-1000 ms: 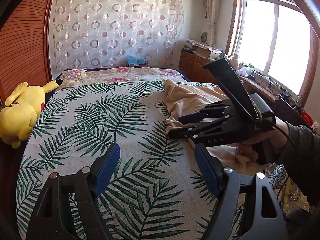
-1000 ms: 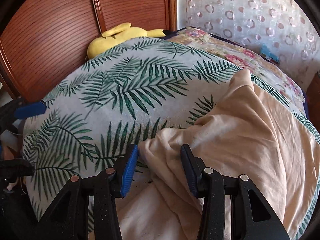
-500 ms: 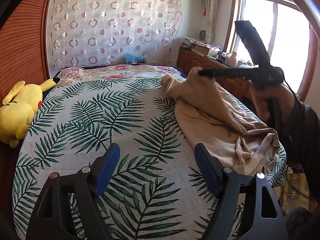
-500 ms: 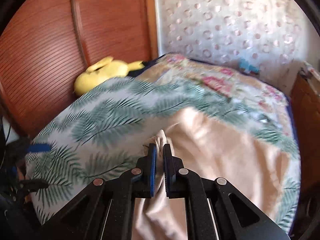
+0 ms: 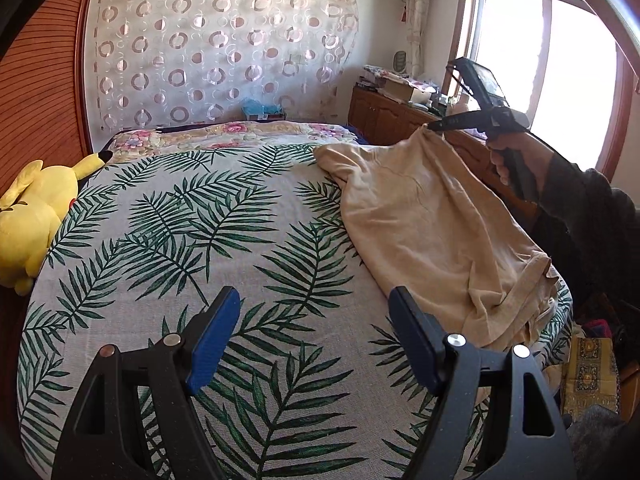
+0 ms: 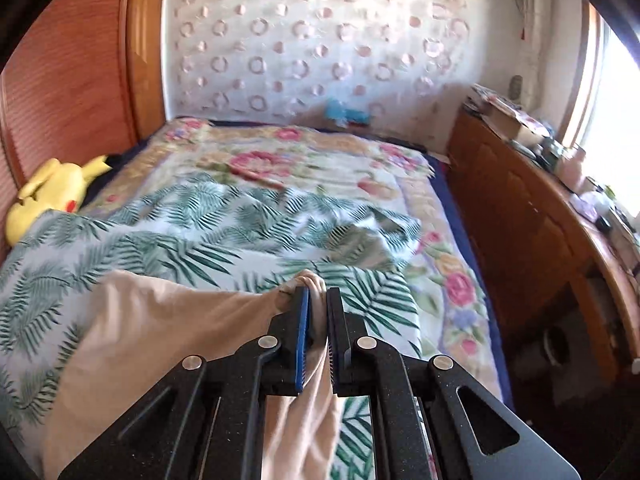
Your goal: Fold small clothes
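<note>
My right tool (image 6: 317, 304) pinches a bunched corner of the beige garment (image 5: 432, 216) between its blue pads (image 6: 302, 332), and its jaws are easing open slightly with the cloth between them. In the left wrist view that same tool (image 5: 434, 126) holds the corner raised above the far right part of the bed, with my right hand (image 5: 510, 160) wrapped around its handle.

From the lifted corner the garment falls in a slanted sheet down to the bed. Its long axis runs from the raised far end near the window side toward the near right edge of the bed, where the other end lies crumpled in folds with a ribbed hem (image 5: 520, 284) showing. A second far corner (image 5: 324, 152) rests flat on the cover, pointing toward the middle of the bed.

My left tool (image 5: 314, 332) hovers over the bare bed cover with its jaws standing wide apart and nothing between them; its right finger (image 5: 412, 340) is just beside the crumpled near end of the garment, though I cannot tell whether it touches.

The bed cover (image 5: 180, 240) is pale with green palm fronds, and a floral quilt (image 6: 304, 160) lies beyond it. A yellow plush toy (image 5: 36, 212) sits at the left edge against the reddish wooden panel (image 5: 36, 92). A sheer curtain (image 5: 220, 48) with ring patterns hangs on the far wall, a wooden cabinet (image 6: 520, 216) with clutter on top lines the right side, and a bright window (image 5: 540, 80) stands above it.
</note>
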